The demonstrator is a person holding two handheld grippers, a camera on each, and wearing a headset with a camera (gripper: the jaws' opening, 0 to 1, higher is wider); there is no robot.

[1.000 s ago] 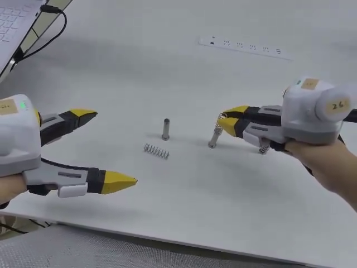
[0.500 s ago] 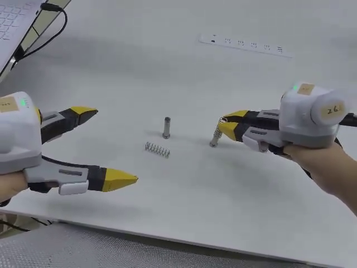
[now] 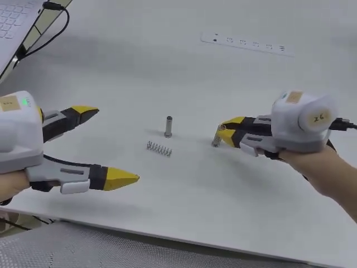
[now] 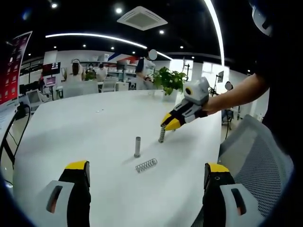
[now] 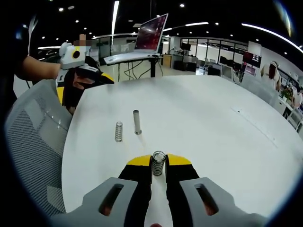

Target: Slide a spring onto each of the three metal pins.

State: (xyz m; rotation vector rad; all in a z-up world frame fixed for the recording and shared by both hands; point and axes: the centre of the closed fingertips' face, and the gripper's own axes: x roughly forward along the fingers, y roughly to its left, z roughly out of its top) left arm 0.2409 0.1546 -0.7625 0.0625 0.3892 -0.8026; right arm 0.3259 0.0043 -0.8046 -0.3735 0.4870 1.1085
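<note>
Item: held spring (image 5: 158, 163), sitting coiled over a leaning pin (image 3: 216, 138) whose foot is touching the table (image 3: 195, 212); the right gripper (image 3: 227, 130) is clamping it, jaws closed on the coils from both sides, with a hand wrapping the gripper's white body. Item: bare pin (image 3: 168, 127), standing upright near the middle of the table, to the left of the clamped one and apart from it. Item: loose spring (image 3: 158, 148), lying flat on its side just in front of the bare pin, not touching it. Item: left gripper (image 3: 102, 144), hovering at the near left edge of the table, jaws spread wide and gripping nothing, yellow tips pointing toward the bare pin and the loose spring. Surroundings: white power strip (image 3: 248, 44) lying along the far side of the table; laptop (image 3: 14, 19) sitting at the far left corner, with a black cable (image 3: 56, 28) looping beside it.
</note>
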